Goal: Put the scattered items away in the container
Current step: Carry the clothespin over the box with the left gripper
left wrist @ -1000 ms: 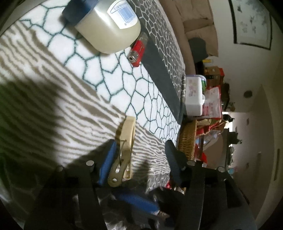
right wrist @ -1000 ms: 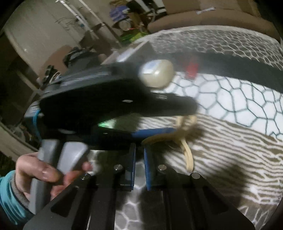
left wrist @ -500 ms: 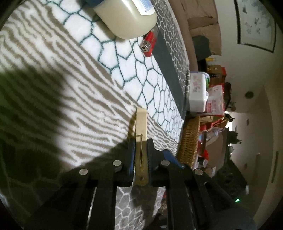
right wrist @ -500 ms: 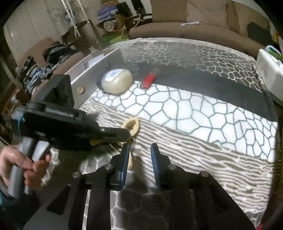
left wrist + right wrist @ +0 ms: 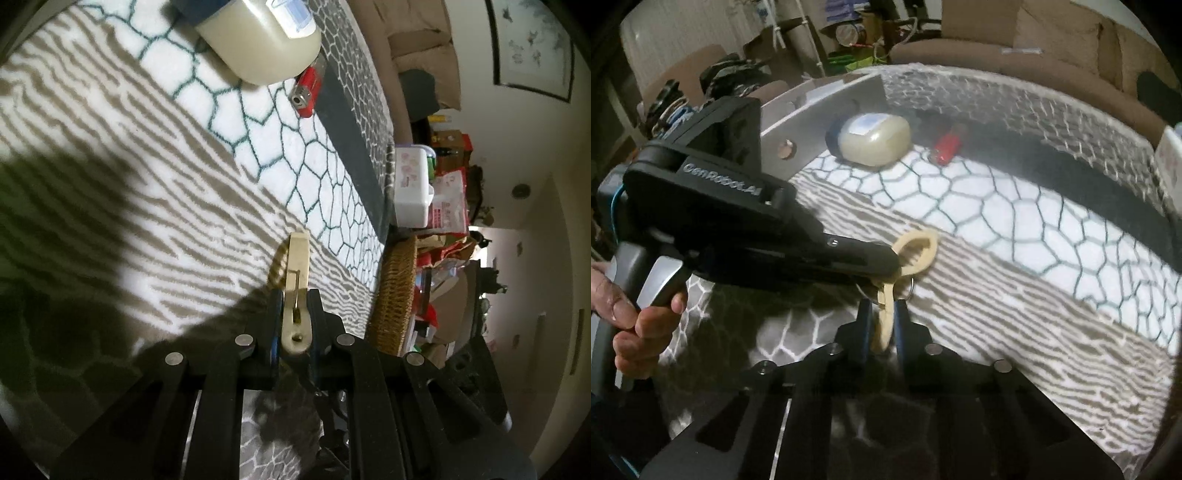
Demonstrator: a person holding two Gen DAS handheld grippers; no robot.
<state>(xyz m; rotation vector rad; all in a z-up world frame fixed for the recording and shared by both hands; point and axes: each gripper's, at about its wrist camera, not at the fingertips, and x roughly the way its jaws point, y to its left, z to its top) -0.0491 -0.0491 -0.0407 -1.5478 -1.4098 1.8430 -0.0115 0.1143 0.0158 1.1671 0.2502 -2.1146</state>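
Note:
A cream plastic clip [image 5: 298, 254] with two loops joined by a metal ring is lifted just above the patterned cloth. My left gripper [image 5: 295, 295] is shut on one loop, whose free end [image 5: 918, 247] sticks out past its tip in the right wrist view. My right gripper [image 5: 882, 306] has its jaws closing, and the pads press on the other loop [image 5: 884, 328]. Farther back a cream jar [image 5: 871, 142] with a blue lid lies on its side, a red lighter [image 5: 947, 147] beside it. The grey container wall [image 5: 820, 122] stands behind the jar.
A person's hand [image 5: 639, 325] grips the left gripper's handle at the left. Past the table's far edge stand a wicker basket [image 5: 397, 295] and a white tissue box [image 5: 410, 188]. A brown sofa [image 5: 1034, 44] runs along the back.
My left gripper shut on the clip and lifted it. My right gripper opened, came in under the left one, and shut on the hanging loop.

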